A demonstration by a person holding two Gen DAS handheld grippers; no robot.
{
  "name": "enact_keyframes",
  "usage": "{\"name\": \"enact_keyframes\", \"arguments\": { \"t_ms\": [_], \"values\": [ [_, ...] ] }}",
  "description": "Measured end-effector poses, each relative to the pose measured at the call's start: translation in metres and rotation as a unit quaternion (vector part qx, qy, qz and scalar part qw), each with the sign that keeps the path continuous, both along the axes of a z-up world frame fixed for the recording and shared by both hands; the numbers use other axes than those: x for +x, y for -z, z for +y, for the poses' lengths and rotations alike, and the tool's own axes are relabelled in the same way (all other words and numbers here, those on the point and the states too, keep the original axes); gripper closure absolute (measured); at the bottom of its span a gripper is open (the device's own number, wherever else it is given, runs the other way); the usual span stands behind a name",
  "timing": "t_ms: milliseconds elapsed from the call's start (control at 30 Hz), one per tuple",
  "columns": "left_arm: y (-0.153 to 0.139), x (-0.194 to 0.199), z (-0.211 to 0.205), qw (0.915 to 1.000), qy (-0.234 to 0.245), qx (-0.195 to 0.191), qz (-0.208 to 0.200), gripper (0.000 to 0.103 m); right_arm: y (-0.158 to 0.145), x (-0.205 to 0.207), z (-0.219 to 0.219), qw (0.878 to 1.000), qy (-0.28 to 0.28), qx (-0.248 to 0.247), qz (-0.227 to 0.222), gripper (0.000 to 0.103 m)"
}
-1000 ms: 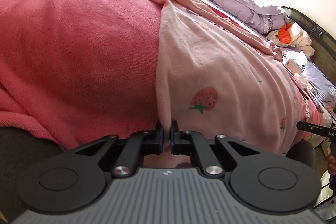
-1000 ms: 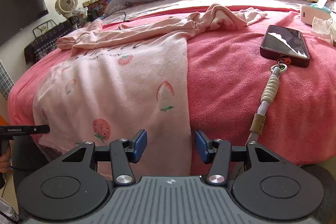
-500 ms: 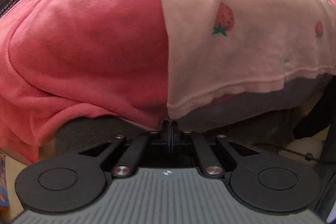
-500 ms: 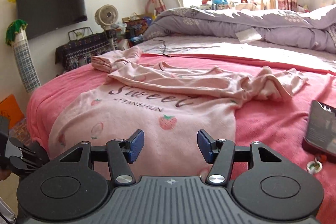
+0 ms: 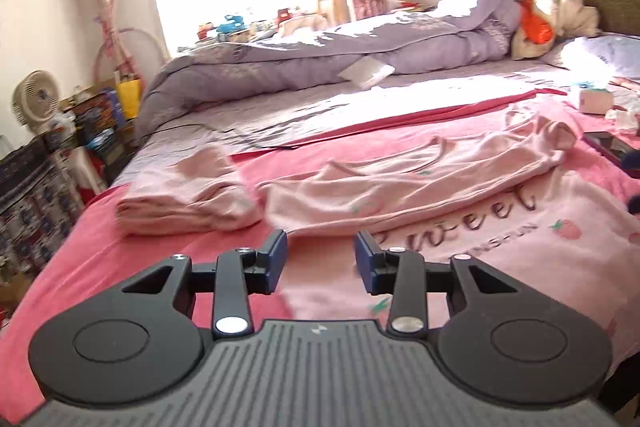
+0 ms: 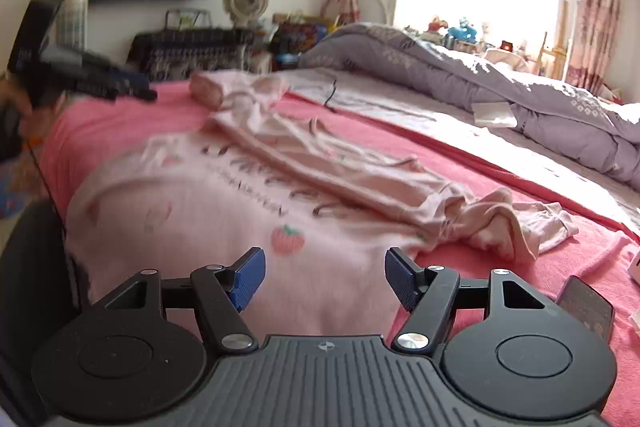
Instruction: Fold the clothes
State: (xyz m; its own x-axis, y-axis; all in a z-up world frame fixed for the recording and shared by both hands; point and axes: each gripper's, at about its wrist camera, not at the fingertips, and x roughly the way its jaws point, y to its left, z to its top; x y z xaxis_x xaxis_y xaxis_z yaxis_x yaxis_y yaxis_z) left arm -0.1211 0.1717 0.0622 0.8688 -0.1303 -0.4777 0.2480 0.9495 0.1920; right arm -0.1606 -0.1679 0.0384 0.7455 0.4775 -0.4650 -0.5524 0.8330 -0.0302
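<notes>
The pink strawberry shirt (image 5: 500, 227) lies spread on the pink blanket (image 5: 120, 247), filling the frame's middle. The left claw (image 5: 321, 259) and right claw (image 6: 324, 277) both gape wide above its near edge, holding nothing.

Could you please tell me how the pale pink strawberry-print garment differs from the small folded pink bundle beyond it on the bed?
The pale pink strawberry-print garment lies spread out flat, with its sleeves laid across it; the small folded pink bundle is a compact stack. The garment covers far more of the pink fleece blanket than the bundle. The garment shows dark lettering; I see none on the bundle. Both are pale pink cloth resting on that blanket.
</notes>
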Motion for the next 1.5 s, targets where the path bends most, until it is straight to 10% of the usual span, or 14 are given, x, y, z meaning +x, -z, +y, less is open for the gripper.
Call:
{"name": "enact_keyframes", "arguments": {
  "t_ms": [233, 533, 700, 833, 1100, 1167, 1500],
  "values": [
    [0.070, 0.035, -0.037, 0.9941, 0.007, 0.102, 0.036, 0.054, 0.031, 0.077, 0.028, 0.998, 0.029, -0.029, 0.047, 0.037],
    [0.041, 0.002, -0.004, 0.9899, -0.013, 0.134, 0.043, 0.044, 0.010, 0.069, -0.042, 0.990, 0.132, -0.056, 0.008, 0.029],
    [0.008, 0.036, -0.031, 0.9948, 0.020, 0.100, 0.005, 0.042, -0.005, 0.163, -0.098, 0.962, 0.268, -0.043, 0.030, 0.028],
    [0.003, 0.074, -0.074, 0.9942, 0.066, 0.085, 0.005, 0.042, 0.024, 0.263, -0.138, 0.929, 0.355, -0.036, 0.100, 0.055],
    [0.030, 0.116, -0.129, 0.9899, 0.109, 0.084, 0.034, 0.042, 0.069, 0.336, -0.178, 0.899, 0.372, 0.112, 0.205, 0.056],
    [0.044, 0.122, -0.132, 0.9895, 0.099, 0.092, 0.051, 0.042, 0.067, 0.337, -0.179, 0.904, 0.356, 0.123, 0.204, 0.087],
    [0.055, 0.117, -0.098, 0.9916, 0.054, 0.102, 0.058, 0.041, -0.002, 0.275, -0.227, 0.890, 0.431, 0.133, 0.063, 0.090]
  ]
}}
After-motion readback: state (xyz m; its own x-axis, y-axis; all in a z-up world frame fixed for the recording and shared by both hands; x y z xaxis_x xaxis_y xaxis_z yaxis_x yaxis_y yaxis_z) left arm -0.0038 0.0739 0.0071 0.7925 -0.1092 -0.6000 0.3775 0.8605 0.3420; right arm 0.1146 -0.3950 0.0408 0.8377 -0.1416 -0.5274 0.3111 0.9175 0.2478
